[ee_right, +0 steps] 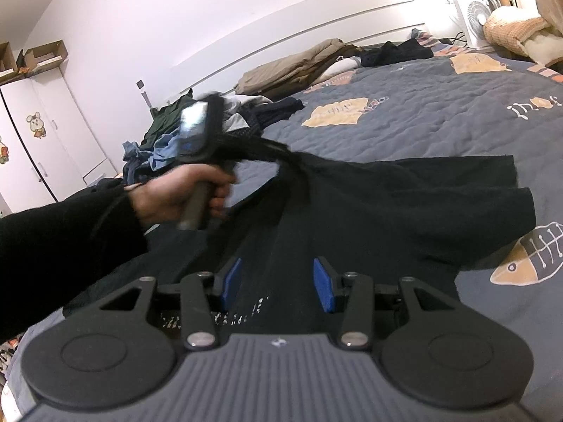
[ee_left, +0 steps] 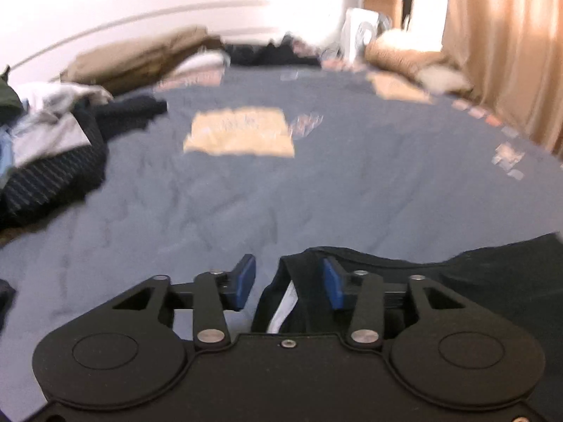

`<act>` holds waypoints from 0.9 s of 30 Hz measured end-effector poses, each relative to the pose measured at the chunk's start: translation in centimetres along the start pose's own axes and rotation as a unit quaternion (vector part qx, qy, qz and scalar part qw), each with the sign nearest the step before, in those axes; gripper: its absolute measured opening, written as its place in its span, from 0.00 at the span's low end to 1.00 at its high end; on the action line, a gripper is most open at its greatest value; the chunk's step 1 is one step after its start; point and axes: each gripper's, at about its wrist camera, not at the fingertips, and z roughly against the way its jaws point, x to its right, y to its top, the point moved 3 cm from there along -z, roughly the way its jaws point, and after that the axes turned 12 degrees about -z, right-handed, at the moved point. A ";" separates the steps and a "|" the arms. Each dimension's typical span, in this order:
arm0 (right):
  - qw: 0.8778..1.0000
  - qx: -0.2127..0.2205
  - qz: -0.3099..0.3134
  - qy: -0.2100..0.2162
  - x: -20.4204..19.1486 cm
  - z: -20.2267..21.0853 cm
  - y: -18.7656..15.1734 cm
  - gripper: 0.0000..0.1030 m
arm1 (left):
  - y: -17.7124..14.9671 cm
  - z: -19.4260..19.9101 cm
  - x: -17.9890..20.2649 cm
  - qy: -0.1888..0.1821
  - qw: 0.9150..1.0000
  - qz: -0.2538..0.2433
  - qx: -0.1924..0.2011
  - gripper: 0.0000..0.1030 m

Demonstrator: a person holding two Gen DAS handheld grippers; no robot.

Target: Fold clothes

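The black garment (ee_right: 404, 211) lay spread on the bed (ee_right: 440, 112), its long axis running left to right ahead of me, a bunched edge between my left gripper (ee_left: 289, 283)'s parted jaws, nearer than my right gripper (ee_right: 278, 283), hovering apart above it.

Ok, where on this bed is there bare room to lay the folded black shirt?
Free: the grey-blue quilted bedspread between the black shirt and the tan folded bedding. Crowded: the heap of mixed clothes at its left edge.
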 end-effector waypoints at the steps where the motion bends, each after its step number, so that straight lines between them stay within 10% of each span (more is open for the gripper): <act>1: 1.000 0.000 -0.001 0.000 0.0 0.0 0.1 0.43 | -0.1 2.1 -0.2 -0.003 1.000 0.010 0.014 0.43; 13: 1.000 0.015 0.021 0.014 -2.0 1.3 0.2 0.43 | -11.5 27.0 -3.7 0.063 0.977 0.180 0.093 0.63; 18: 1.000 0.021 0.014 0.015 -2.4 1.5 0.3 0.43 | -20.6 34.1 -4.6 0.128 0.930 0.322 0.118 0.63; 27: 0.998 0.006 0.051 0.023 -5.2 1.3 -1.7 0.43 | -34.0 35.5 -7.0 0.143 0.804 0.563 0.128 0.62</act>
